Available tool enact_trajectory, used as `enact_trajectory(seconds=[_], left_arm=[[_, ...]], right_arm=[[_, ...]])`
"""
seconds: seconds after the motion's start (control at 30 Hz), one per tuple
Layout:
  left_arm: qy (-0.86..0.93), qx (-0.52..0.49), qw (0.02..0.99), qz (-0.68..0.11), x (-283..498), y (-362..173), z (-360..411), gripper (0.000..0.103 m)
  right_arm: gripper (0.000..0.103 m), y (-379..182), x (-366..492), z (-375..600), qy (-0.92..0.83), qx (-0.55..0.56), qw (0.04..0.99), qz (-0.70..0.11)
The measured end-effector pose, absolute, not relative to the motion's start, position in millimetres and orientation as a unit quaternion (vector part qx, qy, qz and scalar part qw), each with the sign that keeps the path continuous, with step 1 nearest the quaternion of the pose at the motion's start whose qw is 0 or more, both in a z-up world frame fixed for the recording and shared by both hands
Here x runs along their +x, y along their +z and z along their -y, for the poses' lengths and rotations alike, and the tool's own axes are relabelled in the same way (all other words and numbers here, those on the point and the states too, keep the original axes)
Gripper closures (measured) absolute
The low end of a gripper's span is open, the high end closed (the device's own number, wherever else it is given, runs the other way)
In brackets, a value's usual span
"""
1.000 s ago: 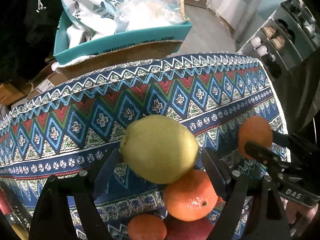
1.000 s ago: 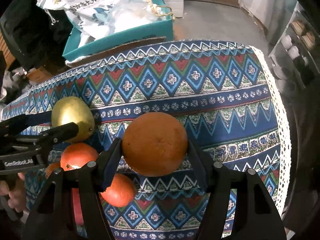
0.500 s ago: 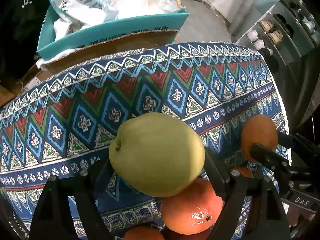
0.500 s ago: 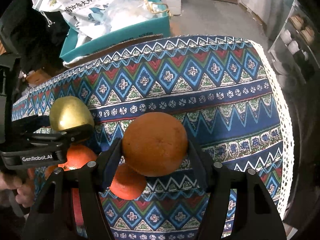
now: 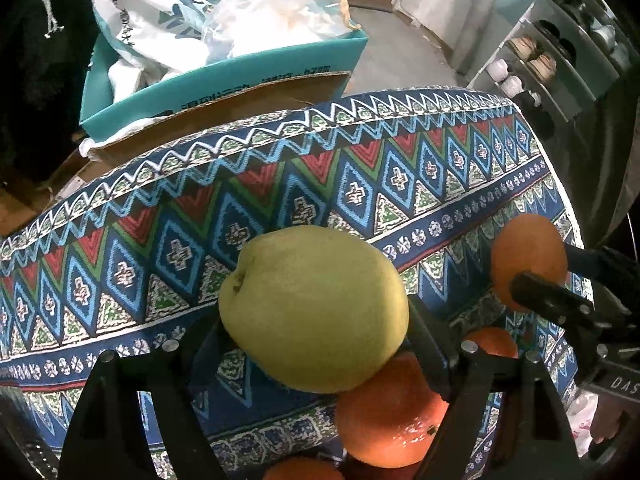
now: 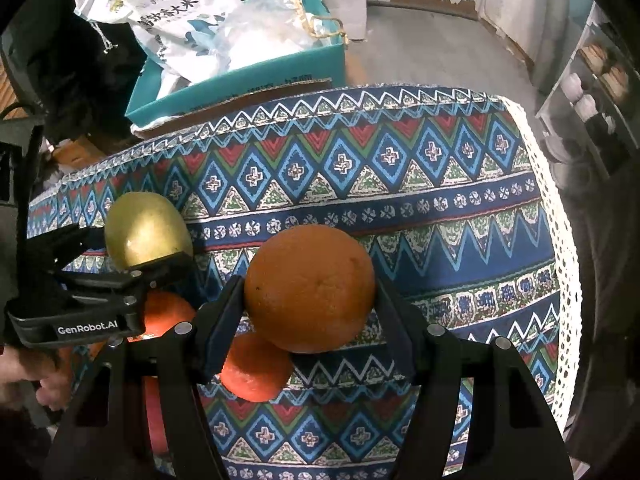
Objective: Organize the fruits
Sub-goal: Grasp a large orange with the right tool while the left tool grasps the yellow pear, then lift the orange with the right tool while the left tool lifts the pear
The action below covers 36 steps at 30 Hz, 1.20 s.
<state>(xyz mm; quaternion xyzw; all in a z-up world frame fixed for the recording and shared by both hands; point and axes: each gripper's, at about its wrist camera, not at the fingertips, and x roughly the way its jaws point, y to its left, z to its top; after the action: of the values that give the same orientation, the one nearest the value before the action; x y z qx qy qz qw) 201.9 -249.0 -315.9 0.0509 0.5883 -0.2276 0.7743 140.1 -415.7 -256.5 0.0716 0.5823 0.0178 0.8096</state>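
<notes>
My left gripper (image 5: 314, 330) is shut on a yellow-green pear (image 5: 314, 306) and holds it above the patterned tablecloth (image 5: 280, 184). The pear also shows in the right wrist view (image 6: 146, 230) at the left. My right gripper (image 6: 310, 306) is shut on a large orange (image 6: 310, 288), also held above the cloth; it shows in the left wrist view (image 5: 528, 256) at the right. Below the grippers several oranges lie on the cloth, one (image 5: 390, 416) under the pear and one (image 6: 254, 372) under the held orange.
A teal cardboard box (image 5: 248, 72) with white bags stands beyond the table's far edge. A shelf rack (image 5: 560, 44) stands at the far right. The table's right edge has a white lace trim (image 6: 560, 240). A red fruit (image 6: 154, 416) lies low at the left.
Both grippers have risen slightly with their fruit still held. The oranges on the cloth sit further below the held fruit than before.
</notes>
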Motion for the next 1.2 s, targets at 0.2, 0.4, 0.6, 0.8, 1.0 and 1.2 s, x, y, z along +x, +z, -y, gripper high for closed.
enact_trajectory(seconds=[0.2,0.4,0.6,0.8,1.0,1.2], left_arm=[[-0.223,0.043,0.787,-0.574,197.5,-306.5,233.0,0.019],[-0.222,0.048,0.799,-0.556,188.9,-286.8,222.3,0.019],[-0.222,0.064,0.818,-0.527,177.1,-261.5,210.6,0.019],[-0.222,0.057,0.826,-0.514,167.0,-240.7,194.3,0.019],[-0.222,0.058,0.835,-0.500,155.4,-221.9,181.2,0.019],[-0.218,0.043,0.840,-0.495,145.4,-203.2,167.4,0.019]], right_arm=[[0.038,-251.3,139.3,412.8,0.020,0.070,0.816,-0.574],[0.038,-241.7,138.1,408.8,0.026,0.068,0.824,-0.562],[0.038,-220.9,138.4,395.1,0.035,0.057,0.837,-0.543],[0.038,-197.2,134.2,377.6,0.050,0.052,0.849,-0.524],[0.038,-170.3,130.4,362.5,0.065,0.052,0.858,-0.506],[0.038,-145.6,127.6,346.5,0.083,0.051,0.867,-0.489]])
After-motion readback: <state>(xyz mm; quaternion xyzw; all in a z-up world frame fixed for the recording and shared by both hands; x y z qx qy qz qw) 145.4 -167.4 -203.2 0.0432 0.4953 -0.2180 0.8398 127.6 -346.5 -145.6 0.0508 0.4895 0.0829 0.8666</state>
